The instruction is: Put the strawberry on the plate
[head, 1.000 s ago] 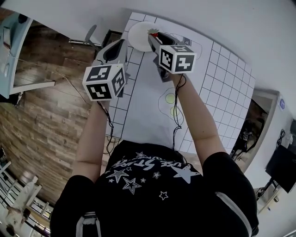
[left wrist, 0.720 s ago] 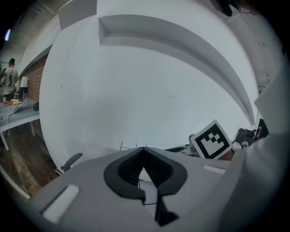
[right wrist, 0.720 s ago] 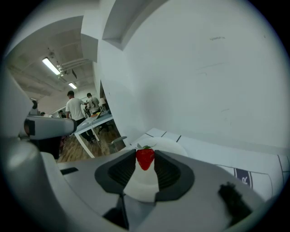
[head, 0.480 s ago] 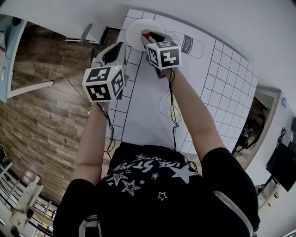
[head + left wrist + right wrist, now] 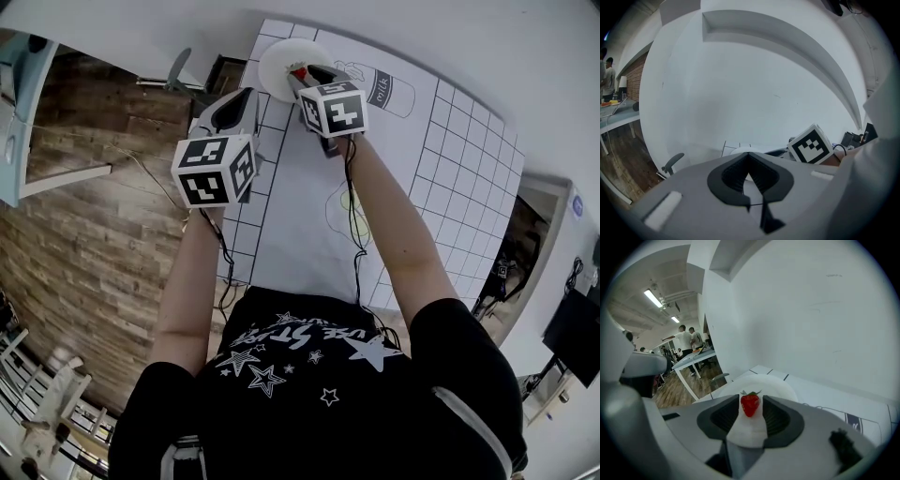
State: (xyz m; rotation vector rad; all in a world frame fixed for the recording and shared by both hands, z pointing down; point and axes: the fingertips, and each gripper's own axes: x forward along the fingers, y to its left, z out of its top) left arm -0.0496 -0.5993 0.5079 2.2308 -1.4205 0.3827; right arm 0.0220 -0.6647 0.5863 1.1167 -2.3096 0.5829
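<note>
Strawberry [image 5: 749, 405]: red, green leaf cap.
Plate [image 5: 780, 384]: plain white.
Table mat [image 5: 455, 141]: white, thin dark grid lines, outline drawing of a milk bottle.
Shirt [image 5: 319, 403]: black, white stars.
Floor [image 5: 84, 234]: brown wood planks.

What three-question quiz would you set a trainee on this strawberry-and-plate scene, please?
1. True or false: the strawberry sits between the left gripper's jaws.
2. The strawberry is over: A) the white plate; B) the milk-bottle drawing; C) the wooden floor.
3. How do the left gripper's jaws stand?
Key: 1. False: it is between the right gripper's jaws, which have just been opening. 2. A. 3. Together, with nothing between them.
</note>
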